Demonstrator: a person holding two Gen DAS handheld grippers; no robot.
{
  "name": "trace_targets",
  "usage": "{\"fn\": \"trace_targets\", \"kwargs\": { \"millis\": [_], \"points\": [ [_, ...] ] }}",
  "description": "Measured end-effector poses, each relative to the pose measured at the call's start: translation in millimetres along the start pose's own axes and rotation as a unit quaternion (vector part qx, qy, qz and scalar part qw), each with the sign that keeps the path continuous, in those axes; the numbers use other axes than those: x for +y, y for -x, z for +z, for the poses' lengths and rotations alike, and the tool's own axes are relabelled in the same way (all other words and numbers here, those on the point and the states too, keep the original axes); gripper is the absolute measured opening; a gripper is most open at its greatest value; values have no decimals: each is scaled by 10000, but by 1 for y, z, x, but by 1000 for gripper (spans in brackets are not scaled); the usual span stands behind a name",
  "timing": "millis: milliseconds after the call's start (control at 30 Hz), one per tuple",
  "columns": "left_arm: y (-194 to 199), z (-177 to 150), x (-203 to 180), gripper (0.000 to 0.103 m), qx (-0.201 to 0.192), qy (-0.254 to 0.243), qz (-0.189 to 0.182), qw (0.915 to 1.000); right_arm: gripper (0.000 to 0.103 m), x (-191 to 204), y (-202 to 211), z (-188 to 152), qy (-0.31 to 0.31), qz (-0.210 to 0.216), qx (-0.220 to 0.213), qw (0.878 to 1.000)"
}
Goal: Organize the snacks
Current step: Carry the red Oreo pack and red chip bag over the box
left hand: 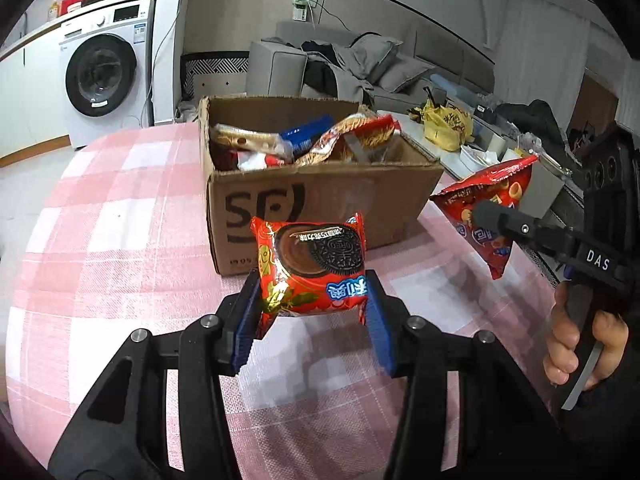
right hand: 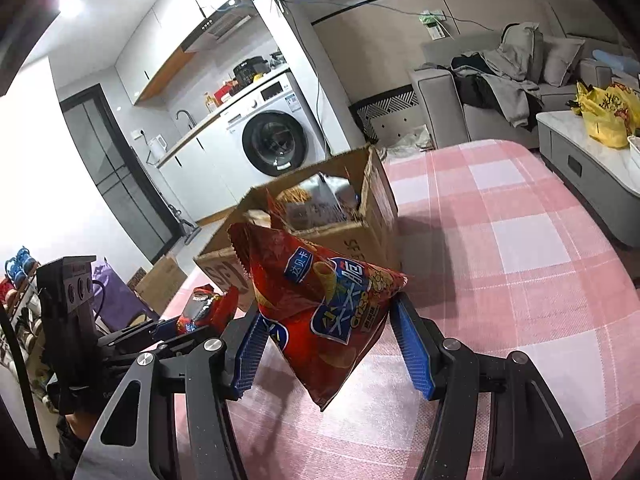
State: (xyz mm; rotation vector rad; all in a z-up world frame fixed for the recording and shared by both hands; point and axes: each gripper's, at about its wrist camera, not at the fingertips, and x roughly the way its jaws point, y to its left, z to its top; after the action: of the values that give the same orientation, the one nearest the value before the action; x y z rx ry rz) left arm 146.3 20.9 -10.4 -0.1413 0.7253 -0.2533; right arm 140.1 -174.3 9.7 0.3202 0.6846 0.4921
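Left gripper [left hand: 312,304]: pinched a red cookie packet [left hand: 310,268] between its blue pads, held clear above the table [left hand: 120,220].
Right gripper [right hand: 324,344]: clamped on a red chip bag [right hand: 316,312], also lifted off the checked pink cloth.
Cardboard box [left hand: 320,200]: stood open on the table just behind both snacks, already holding several wrapped snacks.
Hand [left hand: 576,344]: wrapped around the right gripper's handle.
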Motion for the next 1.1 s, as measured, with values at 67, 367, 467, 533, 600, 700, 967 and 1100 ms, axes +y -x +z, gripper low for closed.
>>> {"fn": "trace_targets", "kwargs": {
  "millis": [67, 367, 467, 533, 600, 700, 967, 1100],
  "points": [
    [3, 5, 0, 45, -56, -15, 11, 10000, 61, 2, 4, 4, -8, 21, -55, 10000],
    [41, 32, 6, 45, -476, -49, 272, 9985, 61, 17, 17, 27, 300, 12, -217, 9993],
    [52, 45, 6, 45, -599, -81, 317, 9977, 61, 23, 17, 36, 401, 46, -236, 9989],
    [55, 53, 7, 45, -657, -99, 387, 9970, 61, 26, 15, 41, 450, 67, -219, 9987],
    [60, 62, 9, 45, -718, -79, 400, 9966, 61, 30, 13, 48, 493, 78, -228, 9985],
    [67, 74, 11, 45, -767, -87, 441, 9960, 61, 33, 6, 60, 483, 126, -210, 9985],
    [56, 96, 11, 45, -788, -104, 532, 9954, 61, 38, -6, 84, 503, 29, -379, 9980],
    [41, 101, 11, 45, -768, -138, 574, 9953, 61, 36, -17, 93, 441, 30, -358, 9984]
  ]
}}
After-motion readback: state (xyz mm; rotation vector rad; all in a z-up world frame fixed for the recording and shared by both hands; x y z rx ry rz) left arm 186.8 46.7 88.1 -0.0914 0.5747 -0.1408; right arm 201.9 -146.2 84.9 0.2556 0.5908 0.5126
